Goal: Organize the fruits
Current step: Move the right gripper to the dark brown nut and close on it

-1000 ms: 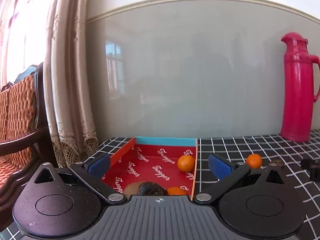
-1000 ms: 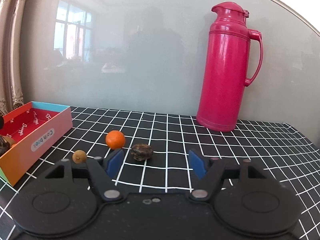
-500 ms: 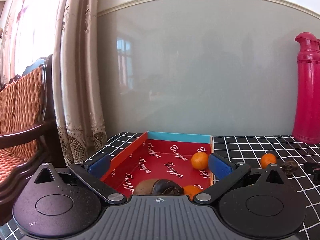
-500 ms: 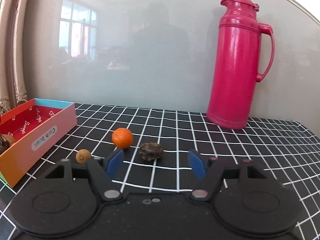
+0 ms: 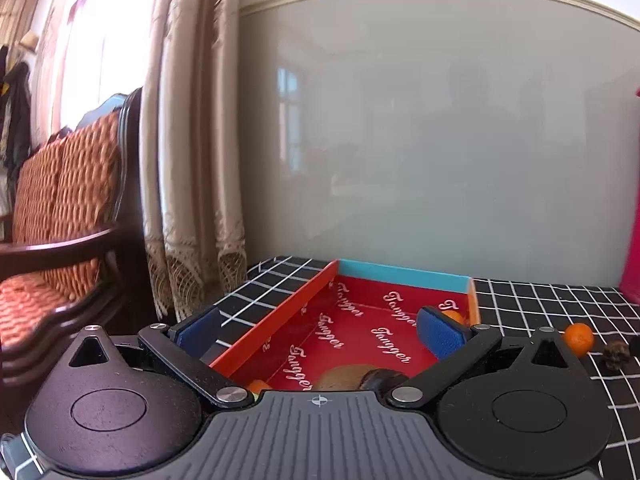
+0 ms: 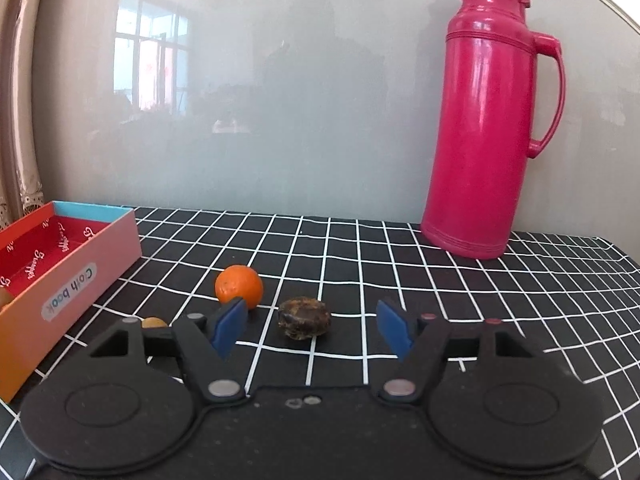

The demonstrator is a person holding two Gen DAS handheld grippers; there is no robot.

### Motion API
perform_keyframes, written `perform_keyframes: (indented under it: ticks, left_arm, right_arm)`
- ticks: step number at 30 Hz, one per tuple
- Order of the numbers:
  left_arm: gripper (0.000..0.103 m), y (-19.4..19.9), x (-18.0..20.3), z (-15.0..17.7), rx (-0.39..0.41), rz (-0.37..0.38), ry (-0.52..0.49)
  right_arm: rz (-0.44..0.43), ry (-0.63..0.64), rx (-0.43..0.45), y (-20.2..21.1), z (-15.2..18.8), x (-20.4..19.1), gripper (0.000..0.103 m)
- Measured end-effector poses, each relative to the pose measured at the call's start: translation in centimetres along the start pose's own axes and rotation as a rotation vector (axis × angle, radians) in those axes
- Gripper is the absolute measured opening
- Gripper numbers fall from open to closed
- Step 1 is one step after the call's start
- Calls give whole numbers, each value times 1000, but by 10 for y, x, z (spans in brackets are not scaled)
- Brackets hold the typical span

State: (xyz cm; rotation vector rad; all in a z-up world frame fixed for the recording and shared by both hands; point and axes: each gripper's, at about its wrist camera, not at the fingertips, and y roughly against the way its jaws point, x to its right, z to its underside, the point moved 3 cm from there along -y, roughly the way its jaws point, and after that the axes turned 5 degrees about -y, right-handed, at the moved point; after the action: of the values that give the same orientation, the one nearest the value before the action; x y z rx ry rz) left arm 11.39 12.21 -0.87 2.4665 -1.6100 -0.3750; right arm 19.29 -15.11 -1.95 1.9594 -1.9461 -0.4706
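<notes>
A red box (image 5: 360,332) with a blue far wall lies on the checked table; it also shows at the left of the right wrist view (image 6: 68,280). Inside it lie a brown kiwi (image 5: 344,376), a dark fruit (image 5: 384,380) and small oranges (image 5: 452,316). My left gripper (image 5: 320,330) is open and empty above the box. On the table lie an orange (image 6: 239,286), a dark wrinkled fruit (image 6: 304,317) and a small tan fruit (image 6: 154,323). My right gripper (image 6: 310,326) is open and empty, with the dark fruit just ahead between its fingers.
A tall pink thermos (image 6: 492,140) stands at the back right against the grey wall panel. A curtain (image 5: 192,160) and a wooden chair with orange cushions (image 5: 60,220) are left of the table. The table's left edge runs near the box.
My left gripper has swung left, so the box and thermos shift right in its view. My right gripper has moved closer to the dark wrinkled fruit.
</notes>
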Motion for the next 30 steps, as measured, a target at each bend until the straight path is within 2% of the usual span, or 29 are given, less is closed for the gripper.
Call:
perform_keyframes:
  ticks: [6,10,22,30]
  left_arm:
    - [103,-8,-7,0,8,-81,20]
    - [103,-17,-11,1,-24,-77,44]
    - [103,-30,-24,1,-42,-110,85]
    - [103,-35,-32,3,-53,-122,106]
  right_arm:
    - [-1,14,-27,-15,-1,-6,65]
    - [3,19,-41,-24,-2,-8,63]
    - [13,27,-98,-52,0,-10,60]
    - [11,16,-131,-64,1,-11,52]
